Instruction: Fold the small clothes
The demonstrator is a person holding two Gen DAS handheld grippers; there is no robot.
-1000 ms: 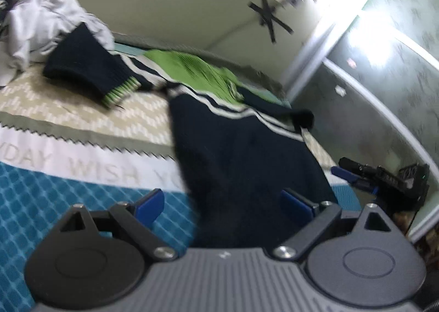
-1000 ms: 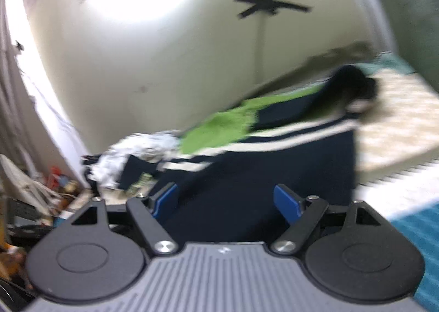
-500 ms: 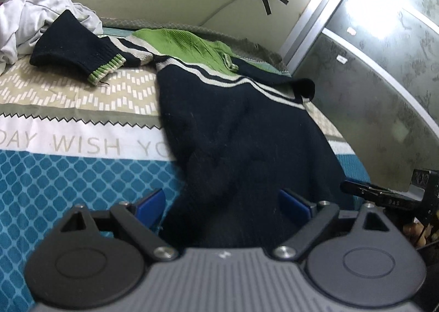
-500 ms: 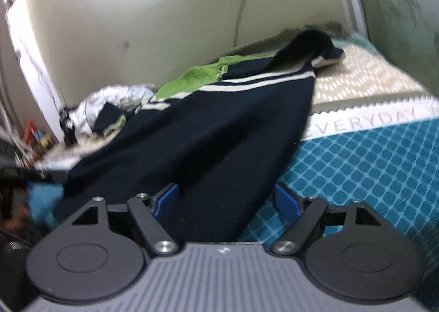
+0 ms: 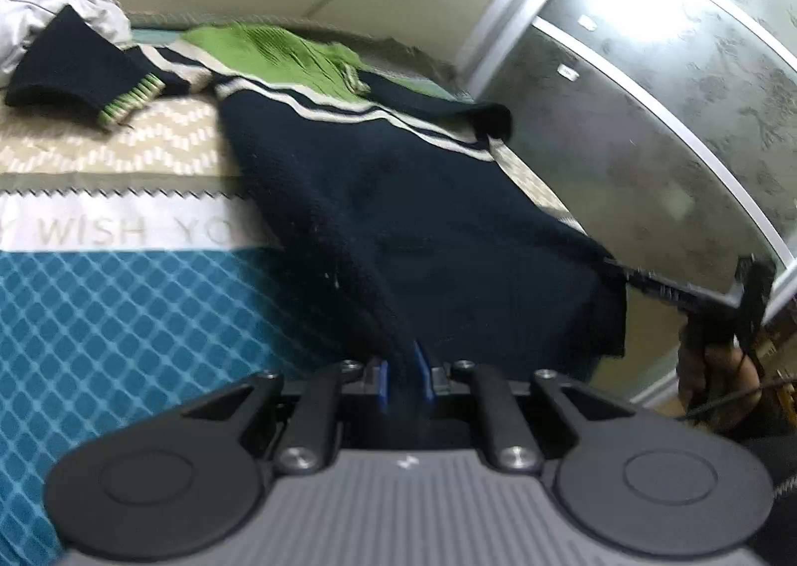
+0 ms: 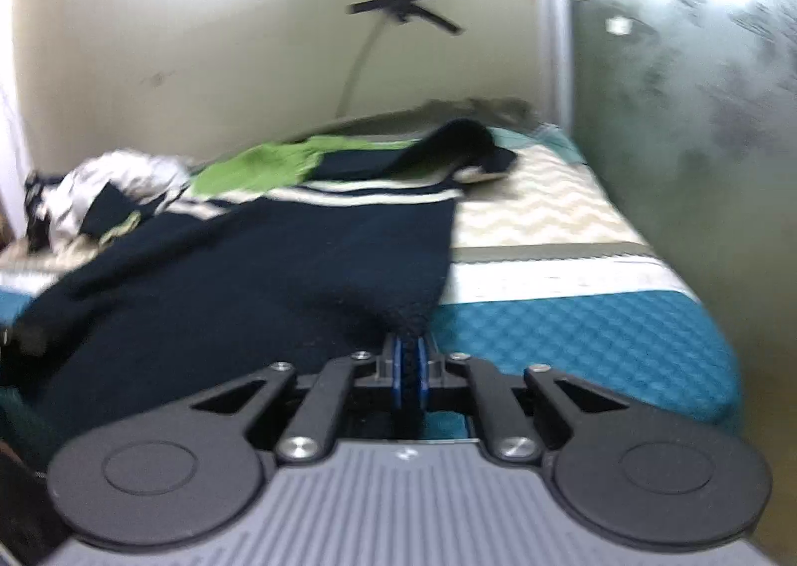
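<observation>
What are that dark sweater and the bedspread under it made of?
The sweater looks like knitted wool or acrylic: fuzzy matte navy surface, ribbed green yoke. The bedspread seems to be thin printed woven cloth, smooth, flat and matte, though its fibre is unclear.

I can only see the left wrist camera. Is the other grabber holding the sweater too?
Observer: Yes. The right gripper has its jaws shut on the sweater, at its near hem corner.
Operator: What's next to that corner?
Observer: Teal bedspread, running to the bed's edge beside a dark mottled wall.
Operator: Where's the other sleeve?
Observer: The sleeve lies curled on the cream zigzag part, near the far wall.
</observation>
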